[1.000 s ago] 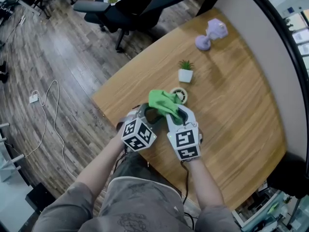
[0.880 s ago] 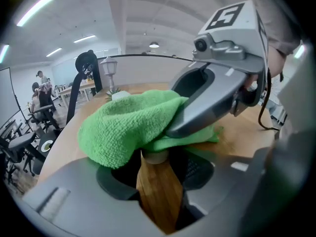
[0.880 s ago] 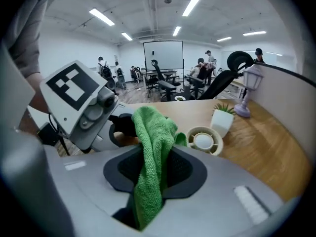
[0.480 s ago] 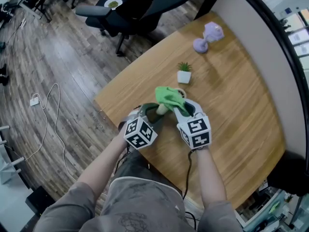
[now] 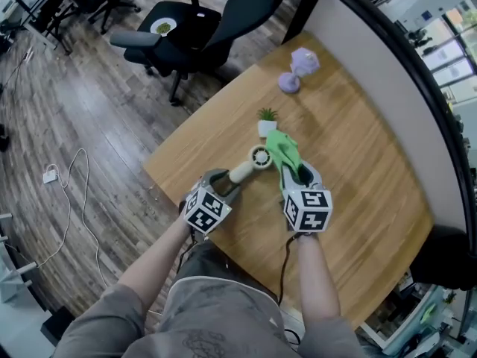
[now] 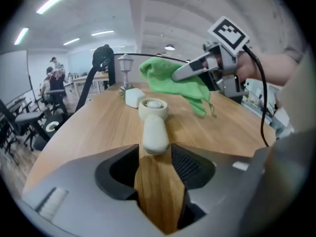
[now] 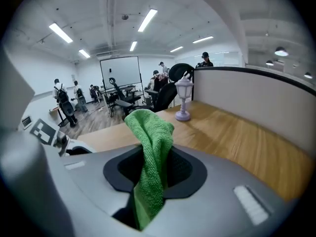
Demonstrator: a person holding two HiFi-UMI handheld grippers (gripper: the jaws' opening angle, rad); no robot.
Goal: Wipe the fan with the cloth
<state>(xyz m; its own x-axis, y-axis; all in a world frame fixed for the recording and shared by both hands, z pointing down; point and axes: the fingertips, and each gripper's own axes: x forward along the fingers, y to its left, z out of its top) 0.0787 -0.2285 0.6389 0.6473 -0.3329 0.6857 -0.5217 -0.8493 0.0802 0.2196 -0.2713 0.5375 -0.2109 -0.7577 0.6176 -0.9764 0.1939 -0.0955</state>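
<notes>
Fan lies uncovered: the right gripper, clamping the green cloth, drew it aside. Left gripper jaws have just been opening, loose around the handle end; wiping seems done.

The fan lies on the table before our left gripper, plant just behind it, cloth at its right, lamp farther back

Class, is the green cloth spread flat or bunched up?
Bunched up: the cloth, pinched in the right gripper, hangs in crumpled folds.
</notes>
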